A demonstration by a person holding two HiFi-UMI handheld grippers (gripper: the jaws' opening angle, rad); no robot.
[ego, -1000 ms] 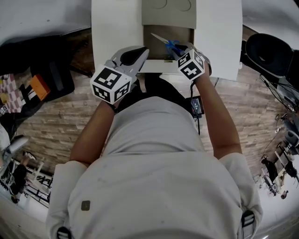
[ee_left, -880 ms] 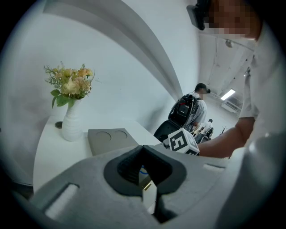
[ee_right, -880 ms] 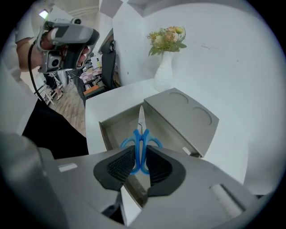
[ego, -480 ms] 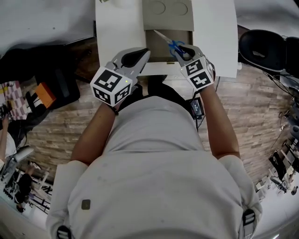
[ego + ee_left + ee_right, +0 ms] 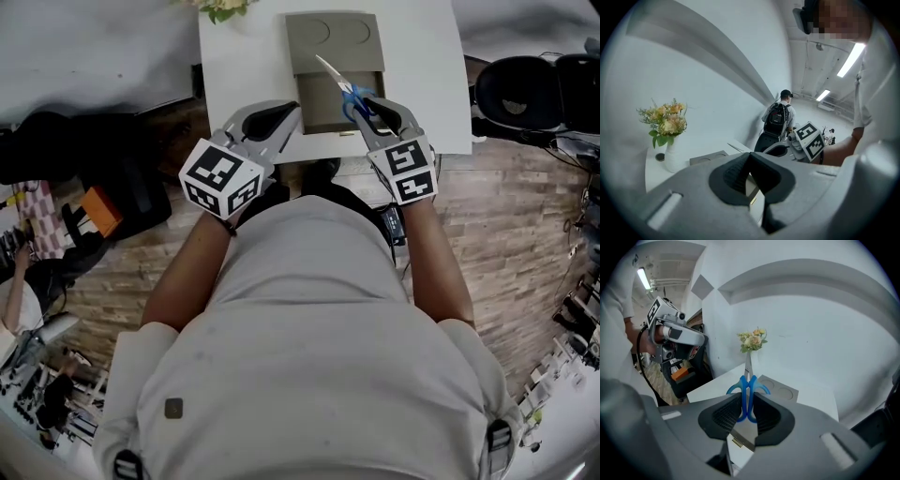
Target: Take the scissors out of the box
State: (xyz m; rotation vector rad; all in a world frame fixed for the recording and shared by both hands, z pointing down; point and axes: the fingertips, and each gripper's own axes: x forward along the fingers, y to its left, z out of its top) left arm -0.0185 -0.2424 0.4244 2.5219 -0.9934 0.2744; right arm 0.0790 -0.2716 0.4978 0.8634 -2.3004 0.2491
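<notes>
Change noted: the right claw (image 5: 367, 105) is rising from the box (image 5: 323, 117), and the scissors (image 5: 339, 82) are coming clear of it, riding above the open tray instead of lying inside. Removal is judged nearly complete. This claw is grasping the blue handles. The scissors' long axis is running from 5 to 11 o'clock in the head view, blades leading toward 11. The left claw (image 5: 749, 157) is clenched on nothing, hovering by the tabletop (image 5: 244, 66) edge.
</notes>
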